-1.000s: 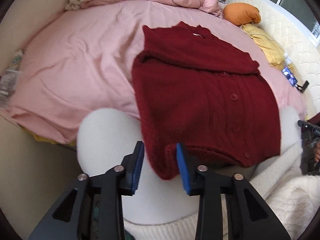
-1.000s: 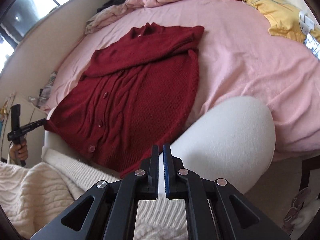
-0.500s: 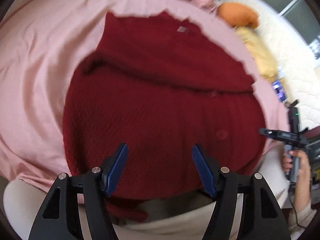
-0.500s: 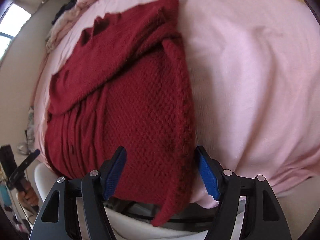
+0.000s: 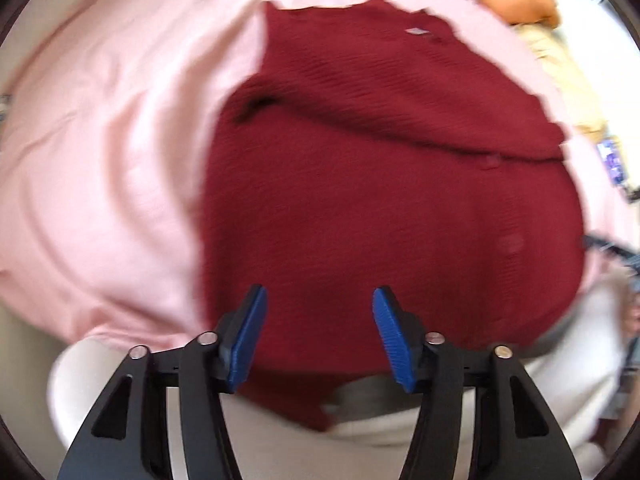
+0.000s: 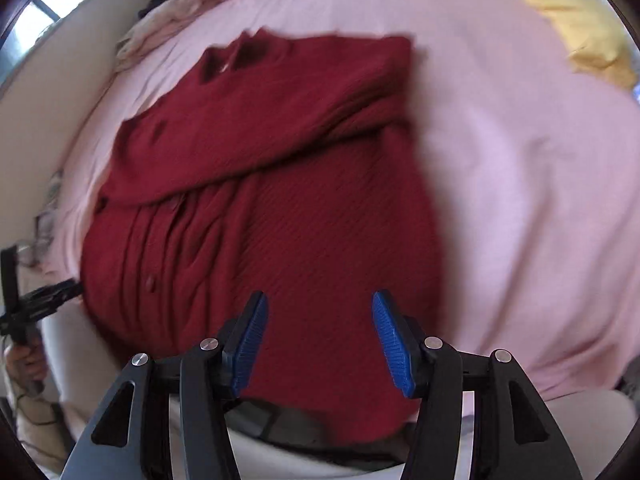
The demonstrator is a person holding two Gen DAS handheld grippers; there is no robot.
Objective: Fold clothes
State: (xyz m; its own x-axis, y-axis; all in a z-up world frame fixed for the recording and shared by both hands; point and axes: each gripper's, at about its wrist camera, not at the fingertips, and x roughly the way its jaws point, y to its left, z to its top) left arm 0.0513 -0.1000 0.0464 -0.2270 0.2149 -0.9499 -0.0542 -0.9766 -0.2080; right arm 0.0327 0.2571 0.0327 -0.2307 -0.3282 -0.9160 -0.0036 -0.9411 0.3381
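On the pink bed [image 5: 100, 152], the red cardigan [image 5: 380, 200] lies beneath both spread tongs.

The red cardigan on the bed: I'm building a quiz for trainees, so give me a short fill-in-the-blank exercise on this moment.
1. The red cardigan lies on a ____ bedsheet.
2. A sleeve is folded across the cardigan's ____.
3. The pads of the left tongs are ____ in colour.
4. Nothing is clamped: both the left and the right tongs stand ____.

Missing words: pink; front; blue; open
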